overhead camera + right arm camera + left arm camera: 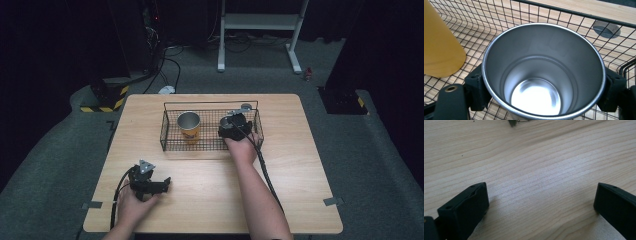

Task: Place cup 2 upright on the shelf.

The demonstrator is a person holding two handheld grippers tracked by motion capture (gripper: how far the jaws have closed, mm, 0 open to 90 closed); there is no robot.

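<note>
Yellow cup (189, 128), in the wire basket (170, 142), left part: dark print on the near side, too small and blurred to read.
Steel cup (541, 75), right part of the basket: no lettering visible inside or on the rim.
Wooden table (210, 200): no label or number.
Legible text overall: none.

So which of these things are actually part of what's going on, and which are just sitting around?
In use:
- steel cup, gripped by the right gripper
- wire basket
- yellow cup in that basket

Lying about:
- left gripper, open over bare table
- white stand on the floor
</note>
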